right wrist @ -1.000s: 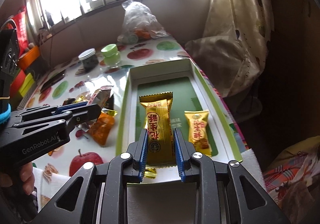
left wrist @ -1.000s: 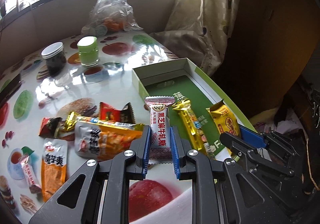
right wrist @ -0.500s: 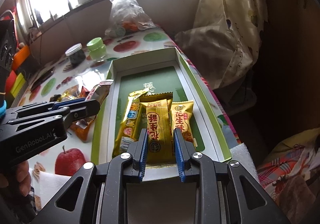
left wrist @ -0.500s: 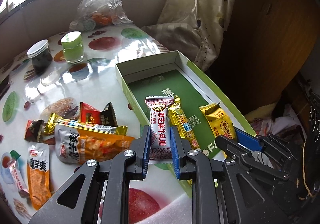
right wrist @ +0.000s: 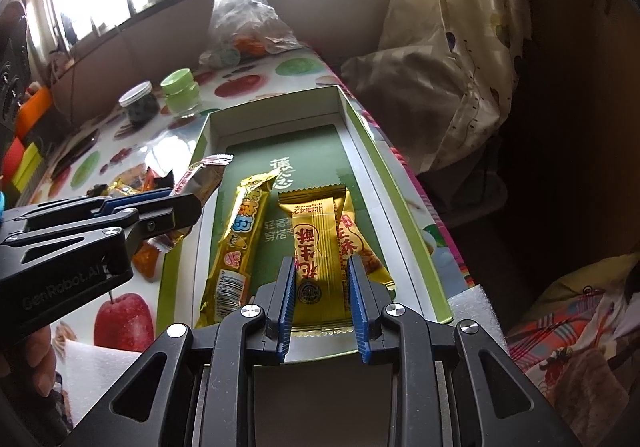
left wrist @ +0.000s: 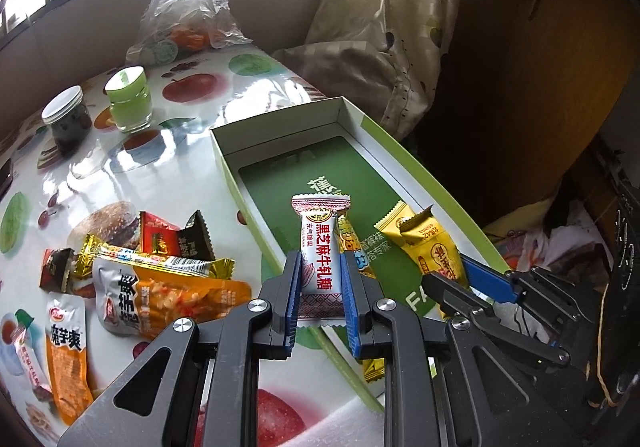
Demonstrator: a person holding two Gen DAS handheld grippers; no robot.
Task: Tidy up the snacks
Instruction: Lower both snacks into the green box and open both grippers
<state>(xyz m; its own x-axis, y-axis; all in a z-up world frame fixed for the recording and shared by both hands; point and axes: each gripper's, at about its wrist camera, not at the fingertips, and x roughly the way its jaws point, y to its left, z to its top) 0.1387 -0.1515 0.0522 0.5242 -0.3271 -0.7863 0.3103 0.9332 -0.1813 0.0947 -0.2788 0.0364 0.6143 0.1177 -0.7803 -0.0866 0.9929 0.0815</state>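
Snacks are clamped in both grips: a white-and-red candy packet (left wrist: 319,262) in the left hand-held gripper (left wrist: 320,289), a gold wrapped bar (right wrist: 320,271) in the right hand-held gripper (right wrist: 322,293), over the green-rimmed cardboard box (right wrist: 404,207); each is best lowered flat beside the packets already inside before release.

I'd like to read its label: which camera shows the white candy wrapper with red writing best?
The left wrist view: the white candy wrapper with red writing faces it. The right wrist view shows it edge-on.
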